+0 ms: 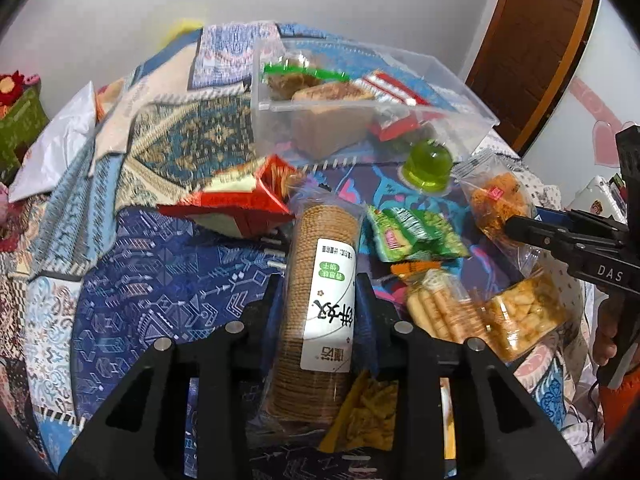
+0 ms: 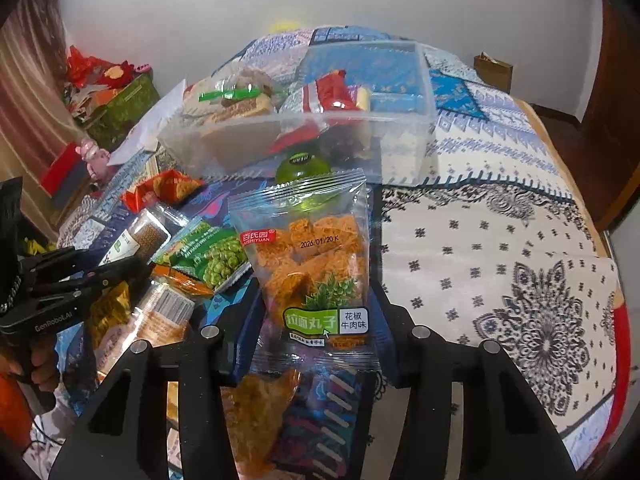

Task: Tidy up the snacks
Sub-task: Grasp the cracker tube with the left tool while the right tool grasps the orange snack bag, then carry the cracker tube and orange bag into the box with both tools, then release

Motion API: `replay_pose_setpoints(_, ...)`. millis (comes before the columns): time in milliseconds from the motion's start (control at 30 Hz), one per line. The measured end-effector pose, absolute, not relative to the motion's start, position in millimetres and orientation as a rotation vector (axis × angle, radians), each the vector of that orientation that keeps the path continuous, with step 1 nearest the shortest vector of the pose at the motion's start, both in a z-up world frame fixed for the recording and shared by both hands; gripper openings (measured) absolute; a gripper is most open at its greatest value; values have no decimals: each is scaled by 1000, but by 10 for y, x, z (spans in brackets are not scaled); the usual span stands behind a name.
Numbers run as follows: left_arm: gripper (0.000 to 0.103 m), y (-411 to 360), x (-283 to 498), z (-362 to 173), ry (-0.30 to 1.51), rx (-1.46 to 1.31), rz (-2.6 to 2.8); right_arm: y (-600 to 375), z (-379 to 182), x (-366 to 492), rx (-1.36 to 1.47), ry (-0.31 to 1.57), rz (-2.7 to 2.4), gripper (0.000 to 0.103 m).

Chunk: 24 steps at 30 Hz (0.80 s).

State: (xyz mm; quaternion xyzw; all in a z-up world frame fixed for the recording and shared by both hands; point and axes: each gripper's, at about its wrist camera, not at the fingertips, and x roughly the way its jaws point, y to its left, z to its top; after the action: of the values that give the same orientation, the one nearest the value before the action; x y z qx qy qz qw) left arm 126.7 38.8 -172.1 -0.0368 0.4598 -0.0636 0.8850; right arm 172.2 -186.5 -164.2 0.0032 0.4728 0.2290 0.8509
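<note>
My left gripper [image 1: 320, 292] is shut on a clear sleeve of round biscuits [image 1: 320, 280] with a white label, held above the bed. My right gripper [image 2: 316, 320] is shut on a clear bag of orange noodle balls [image 2: 316, 256], which also shows in the left wrist view [image 1: 496, 204]. A clear plastic bin [image 1: 448, 76] holding several snacks stands beyond both; it also shows in the right wrist view [image 2: 400, 120]. Loose snacks lie between: a green jelly cup [image 1: 429, 164], a green pea packet [image 1: 412, 232], a red packet [image 1: 240, 200].
The patterned bedspread [image 2: 500, 240] stretches to the right of the bin. Egg-roll and cracker bags [image 1: 480, 316] lie near the right gripper. A white bag [image 1: 52, 152] and a green box [image 2: 124, 100] sit at the left. A wooden door [image 1: 536, 40] is at the back right.
</note>
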Motion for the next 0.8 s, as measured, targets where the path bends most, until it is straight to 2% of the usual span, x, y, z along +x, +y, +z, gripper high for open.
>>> replay_pose_setpoints(367, 33, 423, 1246, -1250, 832, -74, -108, -1917, -1323, 1740, 17, 896, 458, 46)
replay_pose_setpoints(800, 33, 492, 1659, -805, 723, -115, -101, -1871, -1044, 2034, 45, 802, 444, 46)
